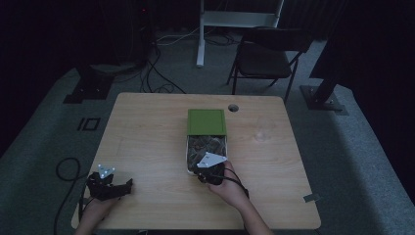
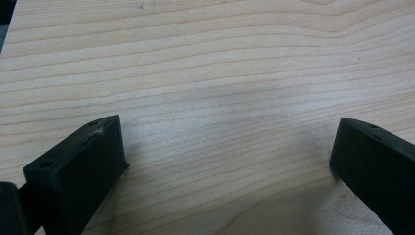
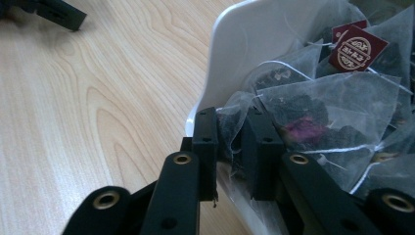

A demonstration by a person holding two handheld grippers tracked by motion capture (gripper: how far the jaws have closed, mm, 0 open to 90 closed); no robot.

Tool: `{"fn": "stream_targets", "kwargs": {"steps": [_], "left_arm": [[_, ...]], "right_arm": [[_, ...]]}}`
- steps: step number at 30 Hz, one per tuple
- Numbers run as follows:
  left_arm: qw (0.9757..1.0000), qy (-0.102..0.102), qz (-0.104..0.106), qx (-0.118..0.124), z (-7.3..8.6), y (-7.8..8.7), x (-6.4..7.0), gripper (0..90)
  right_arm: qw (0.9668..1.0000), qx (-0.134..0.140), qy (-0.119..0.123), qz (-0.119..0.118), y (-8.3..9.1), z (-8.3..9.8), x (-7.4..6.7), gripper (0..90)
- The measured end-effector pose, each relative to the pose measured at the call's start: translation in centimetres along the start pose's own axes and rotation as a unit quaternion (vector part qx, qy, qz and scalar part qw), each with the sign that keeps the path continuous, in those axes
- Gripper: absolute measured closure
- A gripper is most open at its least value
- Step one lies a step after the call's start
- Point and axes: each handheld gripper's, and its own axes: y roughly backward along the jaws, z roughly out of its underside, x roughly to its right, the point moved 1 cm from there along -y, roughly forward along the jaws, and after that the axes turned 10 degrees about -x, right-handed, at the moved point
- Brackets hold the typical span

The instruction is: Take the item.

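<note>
A white box (image 1: pixel 188 155) of mesh tea bags lies mid-table, its green lid (image 1: pixel 206 121) slid toward the far end. My right gripper (image 1: pixel 208 169) reaches over the box's near end. In the right gripper view its jaws (image 3: pixel 230 142) are pinched on the corner of a pyramid tea bag (image 3: pixel 323 112) just inside the white rim (image 3: pixel 244 39). A dark red paper tag (image 3: pixel 357 48) lies on the bags behind. My left gripper (image 1: pixel 115 188) rests near the table's front left corner, and its jaws (image 2: pixel 230 142) stand wide apart over bare wood.
The wooden table (image 1: pixel 147 132) has a cable hole (image 1: pixel 233 107) beyond the lid. A dark chair (image 1: pixel 266 56) and a white stand (image 1: pixel 200 34) sit on the floor behind. Cables (image 1: pixel 66 169) trail off the left side.
</note>
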Motion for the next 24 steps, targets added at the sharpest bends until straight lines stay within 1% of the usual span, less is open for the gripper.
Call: {"fn": "stream_targets", "kwargs": {"steps": [4, 5, 7, 8, 9, 11, 13, 21, 24], "left_arm": [[1.0, 0.0, 0.0, 0.0, 0.0, 0.0, 0.0, 0.5], [1.0, 0.0, 0.0, 0.0, 0.0, 0.0, 0.0, 0.5], [1.0, 0.0, 0.0, 0.0, 0.0, 0.0, 0.0, 0.4], [1.0, 0.0, 0.0, 0.0, 0.0, 0.0, 0.0, 0.5], [1.0, 0.0, 0.0, 0.0, 0.0, 0.0, 0.0, 0.5], [1.0, 0.0, 0.0, 0.0, 0.0, 0.0, 0.0, 0.5], [1.0, 0.0, 0.0, 0.0, 0.0, 0.0, 0.0, 0.5], [1.0, 0.0, 0.0, 0.0, 0.0, 0.0, 0.0, 0.5], [1.0, 0.0, 0.0, 0.0, 0.0, 0.0, 0.0, 0.5]], "right_arm": [[1.0, -0.006, -0.006, 0.004, 0.1, -0.1, -0.1, 80.4], [0.9999, -0.003, -0.011, 0.005, 0.3, -0.1, -0.1, 80.8], [0.9999, -0.002, -0.011, 0.003, 0.5, -0.1, -0.1, 81.3], [0.9999, 0.002, -0.017, 0.0, 0.7, -0.2, 0.0, 81.4], [0.9999, 0.003, -0.017, -0.002, 0.8, -0.2, 0.0, 81.6], [0.9997, 0.009, -0.023, -0.004, 1.1, -0.2, 0.1, 83.4], [0.9996, 0.014, -0.024, -0.002, 1.4, -0.3, 0.2, 83.6], [0.9993, 0.026, -0.025, -0.01, 2.4, -0.6, 0.3, 84.0], [0.9992, 0.03, -0.027, -0.006, 2.9, -0.8, 0.6, 84.1]]}}
